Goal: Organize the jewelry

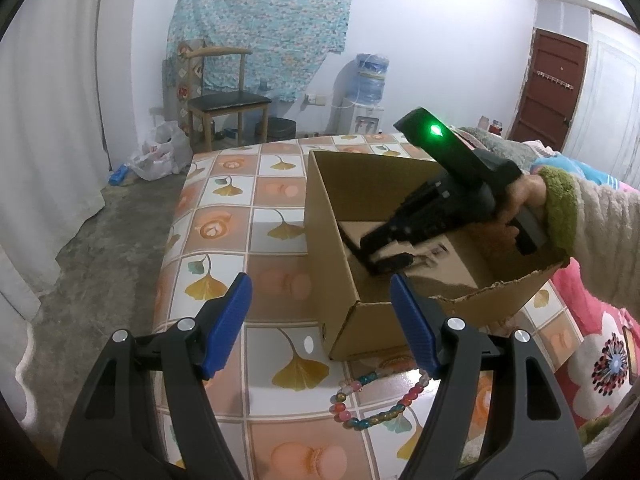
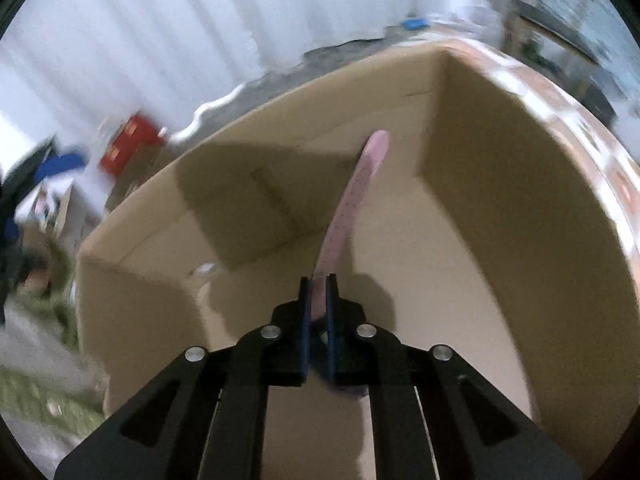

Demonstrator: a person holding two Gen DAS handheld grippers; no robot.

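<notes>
Pink perforated strap [image 2: 352, 204] pinched in right tool [image 2: 319, 280], corrugated cardboard box [image 2: 500, 208]

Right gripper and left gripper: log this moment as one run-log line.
right gripper: shut on pink strap, inside cardboard box | left gripper: open, empty | bead bracelet: on table, outside box

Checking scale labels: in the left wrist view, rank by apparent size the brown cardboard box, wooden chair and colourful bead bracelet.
1. Cardboard box
2. Wooden chair
3. Bead bracelet
The chair stands farther off, so only apparent.
</notes>
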